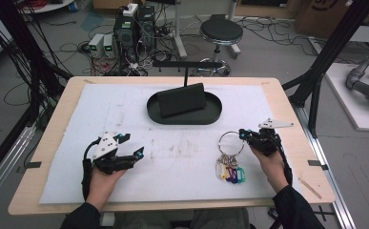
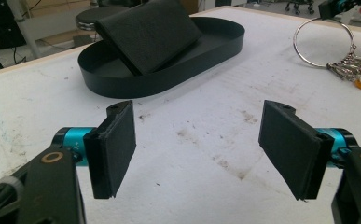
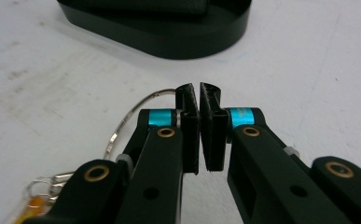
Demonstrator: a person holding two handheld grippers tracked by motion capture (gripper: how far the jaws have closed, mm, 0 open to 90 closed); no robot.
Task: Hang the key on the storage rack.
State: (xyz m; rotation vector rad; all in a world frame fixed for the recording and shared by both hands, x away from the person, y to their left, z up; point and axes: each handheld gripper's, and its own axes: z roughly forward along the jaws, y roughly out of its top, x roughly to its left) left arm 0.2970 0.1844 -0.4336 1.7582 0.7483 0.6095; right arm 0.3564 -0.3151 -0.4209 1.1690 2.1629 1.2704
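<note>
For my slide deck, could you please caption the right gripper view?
Right gripper shut on the key ring, black tray behind.

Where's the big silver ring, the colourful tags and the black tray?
silver ring point(image 1: 231, 141), high view, on its left rim.
colourful tags point(image 1: 230, 172), high view, on the middle of the bunch.
black tray point(image 2: 215, 49), left gripper view, on its outer wall.

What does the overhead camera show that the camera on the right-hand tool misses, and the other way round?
High view alone: the person's hands, the open left gripper, the stool, the floor cables, and the coloured key tags. Right gripper view alone: a close look at the right gripper, jaws pinched on the thin wire of the key ring. Both share the black oval tray and the stained white mat.
</note>
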